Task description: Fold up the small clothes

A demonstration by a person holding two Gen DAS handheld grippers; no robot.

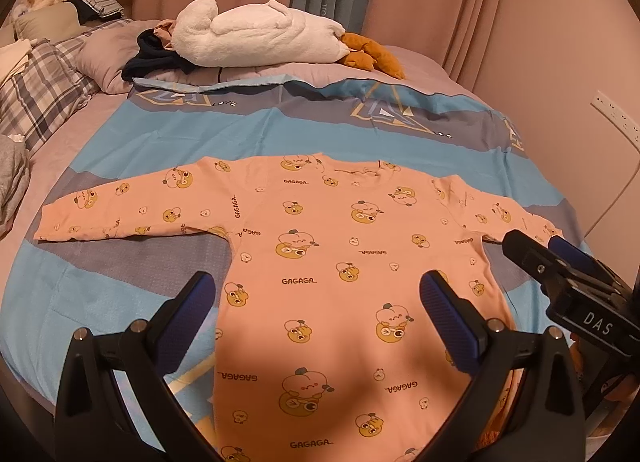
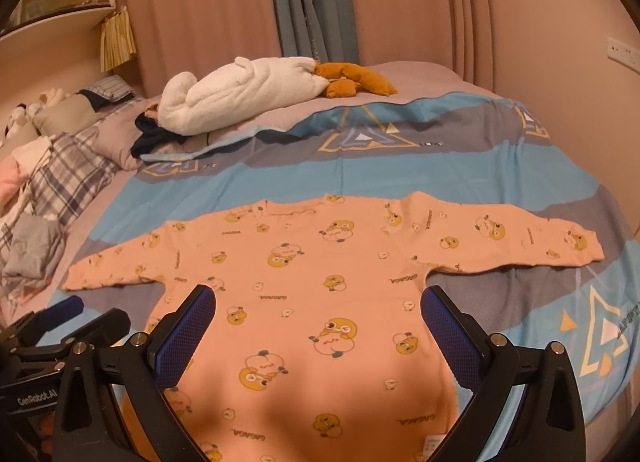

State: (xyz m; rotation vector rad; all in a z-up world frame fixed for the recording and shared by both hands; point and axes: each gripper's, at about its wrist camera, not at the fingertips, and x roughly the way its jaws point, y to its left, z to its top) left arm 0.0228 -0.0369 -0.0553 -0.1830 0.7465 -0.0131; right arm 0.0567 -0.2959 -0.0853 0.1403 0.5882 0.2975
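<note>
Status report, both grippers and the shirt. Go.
Left gripper open, empty. Right gripper open, empty. Pink shirt flat on blue bedspread, sleeves out, unfolded. Nothing on it.

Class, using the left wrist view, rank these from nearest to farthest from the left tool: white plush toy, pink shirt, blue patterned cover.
1. Pink shirt, directly below the left tool.
2. Blue patterned cover, beyond the shirt's collar.
3. White plush toy, at the bed's far end.

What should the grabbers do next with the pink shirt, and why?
Probably lower the left gripper onto the left sleeve to fold it inward. The pink shirt lies flat with both sleeves spread, and both grippers, including the right gripper, are open and holding nothing.
</note>
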